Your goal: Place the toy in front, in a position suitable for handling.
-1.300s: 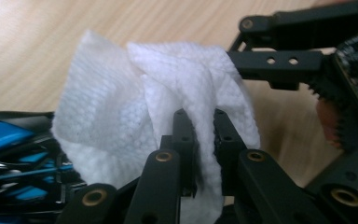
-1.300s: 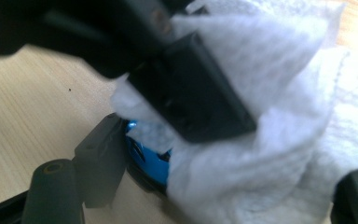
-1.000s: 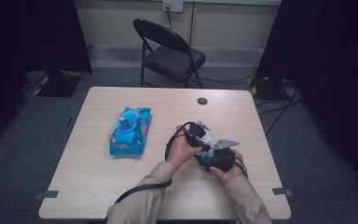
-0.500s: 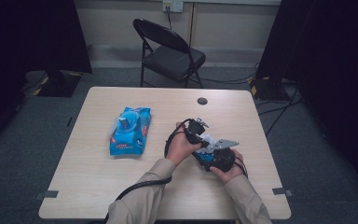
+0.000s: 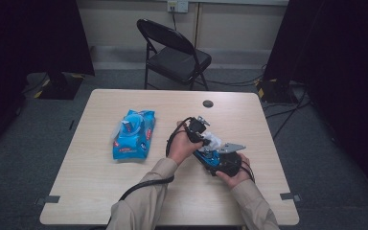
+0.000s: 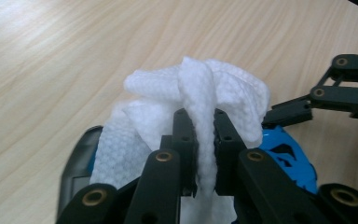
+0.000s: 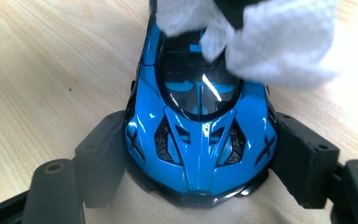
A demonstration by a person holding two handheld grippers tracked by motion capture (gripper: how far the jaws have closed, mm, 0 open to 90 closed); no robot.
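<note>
Between the black jaws of the left gripper (image 6: 200,154) a bunched white wipe (image 6: 191,102) is pinched tight, its quilted folds spilling out above and to the sides of the jaw tips. That wad is pressed down on the rear of a small blue toy car (image 7: 199,126), which the right gripper (image 7: 200,158) clamps from both sides, its two jaw pads flat against the car's flanks near the nose. In the right gripper view the car points toward the camera, glossy blue with a dark windscreen and black vents on the bonnet, and the wipe covers the roof behind the glass. From the high view the two tools meet just right of the table's middle: the left hand (image 5: 182,146) comes in from the lower left, the right hand (image 5: 235,170) holds its gripper lower and to the right, and the wipe shows as a pale patch between them. Both forearms wear tan sleeves (image 5: 139,206), and a black cable (image 5: 143,184) trails along the left one. Well apart to the left lies a blue packet of wipes (image 5: 133,134) flat on the light wooden table (image 5: 91,187). A small dark disc (image 5: 208,103) sits near the far edge, and a black folding chair (image 5: 172,55) stands beyond the table on grey carpet.
</note>
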